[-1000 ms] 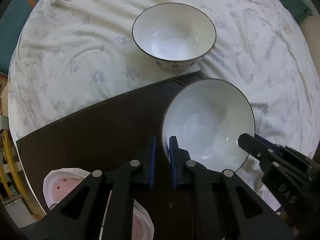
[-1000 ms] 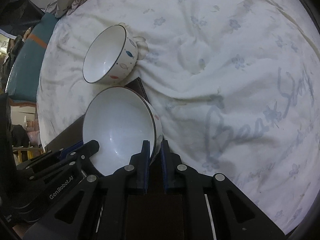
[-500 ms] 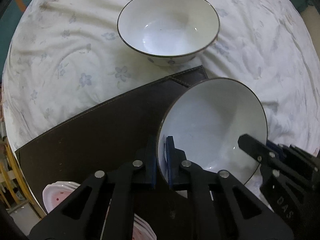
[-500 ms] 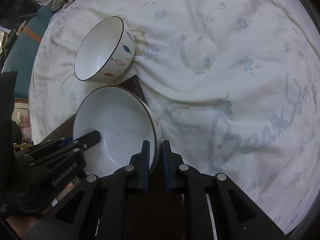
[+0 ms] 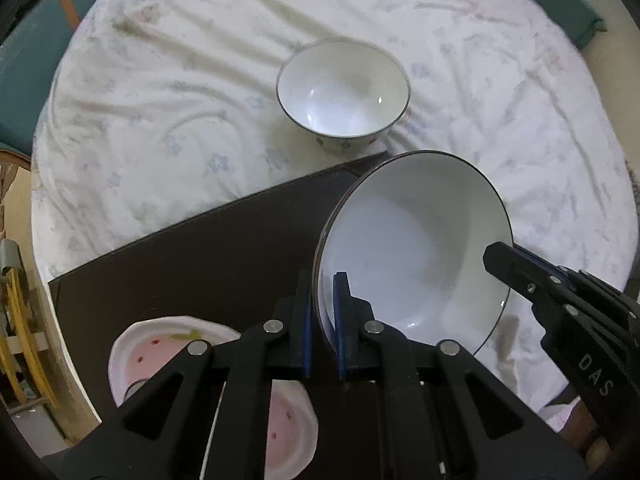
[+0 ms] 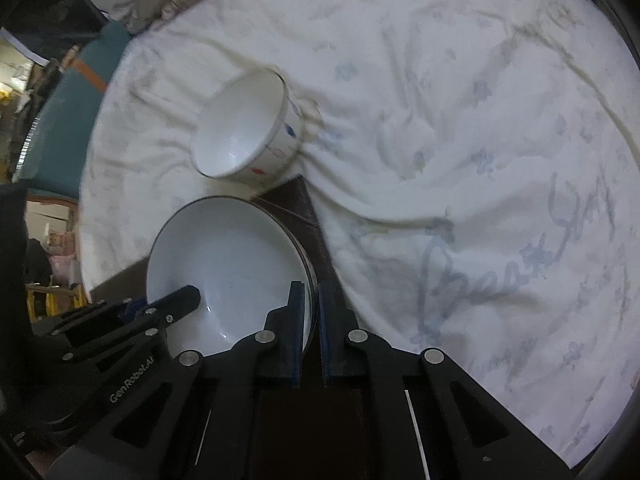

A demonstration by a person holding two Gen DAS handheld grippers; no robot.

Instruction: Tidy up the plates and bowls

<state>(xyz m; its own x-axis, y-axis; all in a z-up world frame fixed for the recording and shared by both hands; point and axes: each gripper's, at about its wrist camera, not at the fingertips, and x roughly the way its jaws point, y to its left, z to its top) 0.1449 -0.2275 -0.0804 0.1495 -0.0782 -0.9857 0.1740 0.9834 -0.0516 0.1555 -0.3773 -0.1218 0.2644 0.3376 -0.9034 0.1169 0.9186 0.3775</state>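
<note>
A wide white bowl with a dark rim (image 5: 416, 252) is held by both grippers above the corner of a dark brown mat (image 5: 208, 256). My left gripper (image 5: 323, 312) is shut on its near rim. My right gripper (image 6: 310, 312) is shut on the opposite rim of the same bowl (image 6: 232, 268); its black fingers (image 5: 516, 268) show at the right of the left wrist view. A smaller, deeper white bowl with fish marks (image 5: 344, 92) sits on the white cloth beyond the mat, apart from the held bowl; it also shows in the right wrist view (image 6: 244, 128).
A pink-white plate stack (image 5: 160, 360) lies on the mat's near left. The floral white cloth (image 6: 480, 160) covers a round table and is wrinkled. A teal chair (image 5: 24, 60) stands past the far left edge, and wooden furniture (image 5: 16, 320) at the left.
Both grippers have lifted and pulled the wide bowl back; the small bowl now looks farther away and smaller. Both stay shut on the wide bowl's rim.
</note>
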